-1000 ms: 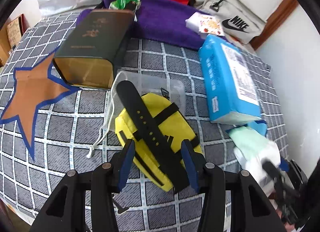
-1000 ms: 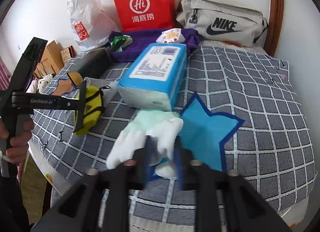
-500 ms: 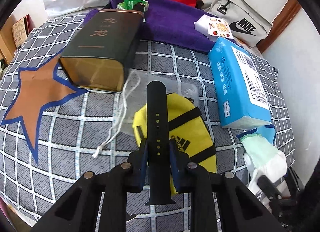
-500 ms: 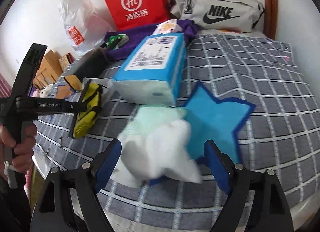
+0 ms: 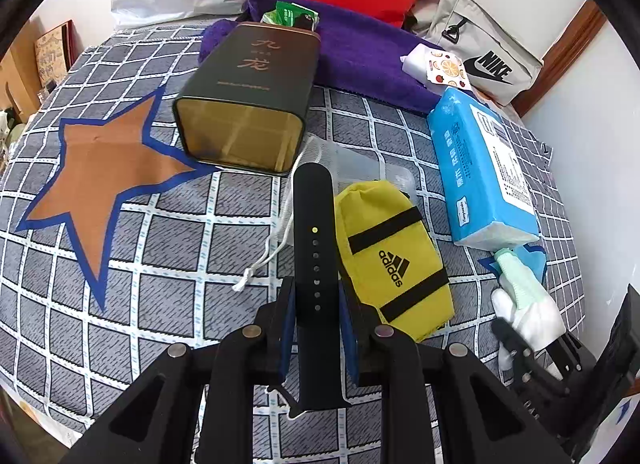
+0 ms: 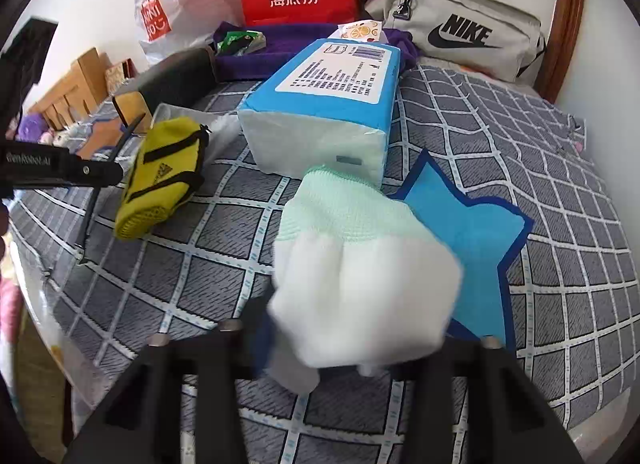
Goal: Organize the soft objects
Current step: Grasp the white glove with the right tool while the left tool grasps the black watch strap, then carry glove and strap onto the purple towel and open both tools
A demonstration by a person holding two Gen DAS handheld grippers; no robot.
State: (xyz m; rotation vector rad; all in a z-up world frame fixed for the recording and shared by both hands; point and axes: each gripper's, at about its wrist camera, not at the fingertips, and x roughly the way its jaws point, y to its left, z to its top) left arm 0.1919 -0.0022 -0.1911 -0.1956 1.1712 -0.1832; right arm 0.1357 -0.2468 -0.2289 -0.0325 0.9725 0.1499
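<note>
Two hand-held grippers low over the bed: left [image 5: 316, 304] clamping black strap [image 5: 313, 232], right [image 6: 352, 344] pinching glove [image 6: 360, 276].

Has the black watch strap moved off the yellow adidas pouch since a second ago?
Yes. The black watch strap, clamped in the left claw, now sits left of the yellow pouch instead of across it.

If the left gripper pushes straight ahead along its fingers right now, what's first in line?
Likely the dark tin box, lying on its side with its open mouth toward the left gripper. The held black strap points at its right corner. The clear plastic bag lies just short of it, low on the bed; depth is unclear.
</note>
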